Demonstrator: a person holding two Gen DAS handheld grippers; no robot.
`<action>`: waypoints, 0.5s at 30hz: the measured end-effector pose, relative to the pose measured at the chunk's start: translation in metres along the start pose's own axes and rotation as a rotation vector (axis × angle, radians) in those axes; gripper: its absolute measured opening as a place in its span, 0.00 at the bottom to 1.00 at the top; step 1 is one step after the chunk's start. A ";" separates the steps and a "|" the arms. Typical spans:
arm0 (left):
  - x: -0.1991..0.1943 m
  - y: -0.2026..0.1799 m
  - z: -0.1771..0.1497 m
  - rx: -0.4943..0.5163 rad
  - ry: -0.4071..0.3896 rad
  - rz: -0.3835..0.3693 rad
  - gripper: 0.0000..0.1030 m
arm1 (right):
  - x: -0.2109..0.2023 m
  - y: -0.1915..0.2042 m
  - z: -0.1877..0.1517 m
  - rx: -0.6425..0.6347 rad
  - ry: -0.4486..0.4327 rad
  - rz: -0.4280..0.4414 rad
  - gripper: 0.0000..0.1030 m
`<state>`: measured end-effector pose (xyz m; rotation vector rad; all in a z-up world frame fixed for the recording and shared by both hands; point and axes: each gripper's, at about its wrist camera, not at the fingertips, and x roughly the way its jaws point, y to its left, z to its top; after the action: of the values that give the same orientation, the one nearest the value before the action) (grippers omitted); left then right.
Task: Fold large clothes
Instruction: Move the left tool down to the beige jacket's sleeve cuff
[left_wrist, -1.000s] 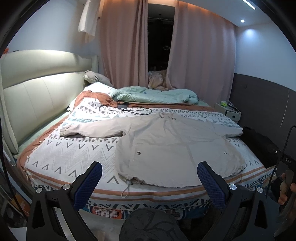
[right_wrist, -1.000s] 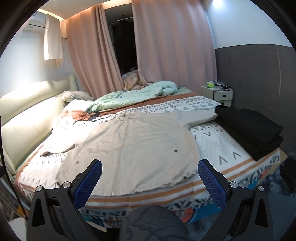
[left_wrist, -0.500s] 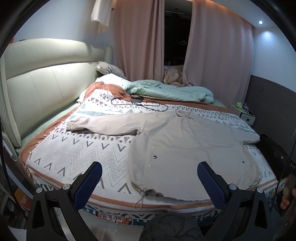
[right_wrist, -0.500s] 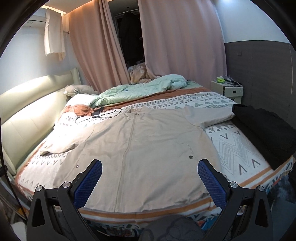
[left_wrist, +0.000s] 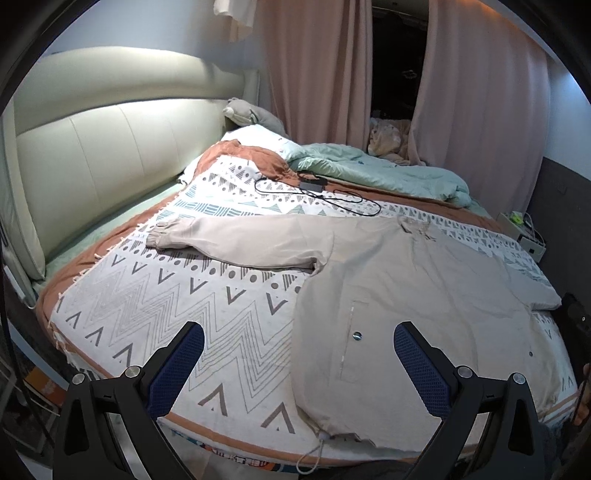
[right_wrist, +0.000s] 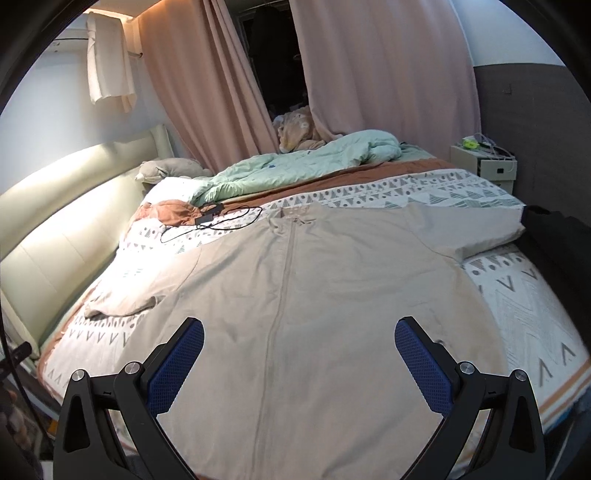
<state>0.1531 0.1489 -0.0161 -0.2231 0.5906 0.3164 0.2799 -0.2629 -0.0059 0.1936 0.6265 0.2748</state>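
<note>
Beige jacket (left_wrist: 413, 295) is laid flat, front up, on the patterned bedspread (left_wrist: 177, 295); collar is pointed away toward the green duvet (left_wrist: 388, 173), hem lies at the near bed edge w/ a drawstring (left_wrist: 312, 454) dangling over it. Long axis of the body thus runs straight away from both grippers, along the zip line (right_wrist: 280, 295).

Left gripper (left_wrist: 295, 362) is held w/ jaws wide apart, nothing between them, above the hem's left corner region; bedspread is seen under its left finger, jacket fabric under its right one. Right gripper (right_wrist: 299, 358) is likewise spread open and empty, centred over the lower jacket body, approx. on the zip line. Whether either touches the cloth cannot be told.

Left sleeve (left_wrist: 240, 243) is stretched out sideways, cuff toward the headboard (left_wrist: 110, 155), at right angles to the body axis and well ahead-left of the left gripper. Right sleeve (right_wrist: 472, 229) is extended the opp. way, its end just beside a black pile (right_wrist: 554, 266) at the bed's right edge.

Judged: no fold made yet. Next move is prob. a sleeve or side panel brought in over the body. For the left sleeve the left gripper is clearly nearer; for the right sleeve, the right one. A black cable (left_wrist: 325, 195) lies beyond the left sleeve, apart from it, so a snag seems unlikely.
</note>
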 end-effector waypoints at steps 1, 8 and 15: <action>0.009 0.004 0.003 -0.011 0.004 0.008 0.98 | 0.009 0.003 0.002 -0.003 0.007 0.009 1.00; 0.068 0.035 0.024 -0.083 0.065 0.082 0.88 | 0.085 0.027 0.020 -0.031 0.080 0.068 1.00; 0.116 0.068 0.042 -0.115 0.098 0.156 0.87 | 0.157 0.057 0.039 -0.087 0.152 0.111 1.00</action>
<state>0.2415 0.2506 -0.0568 -0.3049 0.6889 0.4933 0.4136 -0.1643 -0.0468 0.1248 0.7544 0.4256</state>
